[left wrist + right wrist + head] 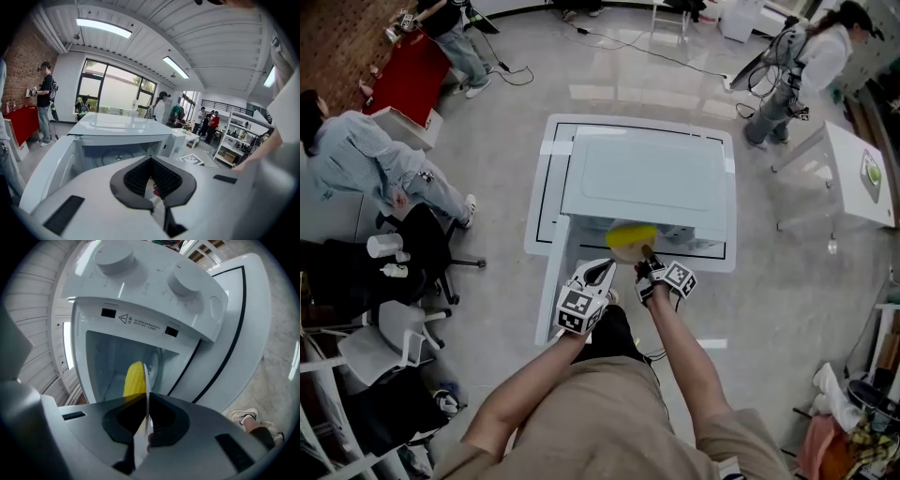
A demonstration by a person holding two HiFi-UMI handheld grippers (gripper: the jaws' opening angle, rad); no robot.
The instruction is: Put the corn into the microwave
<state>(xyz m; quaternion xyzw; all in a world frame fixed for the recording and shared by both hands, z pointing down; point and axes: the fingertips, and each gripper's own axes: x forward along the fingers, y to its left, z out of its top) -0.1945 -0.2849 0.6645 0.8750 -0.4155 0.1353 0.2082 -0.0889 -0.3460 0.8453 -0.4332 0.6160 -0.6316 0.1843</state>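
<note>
Right gripper [645,267]: fingers clamped on the near rim of a pale plate [626,251], seen edge-on in the right gripper view. Corn [631,233] lies on that plate, yellow cob, at the open mouth of the microwave [647,178]; can't tell if it's past the threshold. Left gripper [602,270]: just left of the right one, fingers together at the tips, nothing between them. Microwave door [44,178] swung open on the left side, cavity visible with its turntable. Microwave sits on the white desk [546,169]. People stand far left and far right.
</note>
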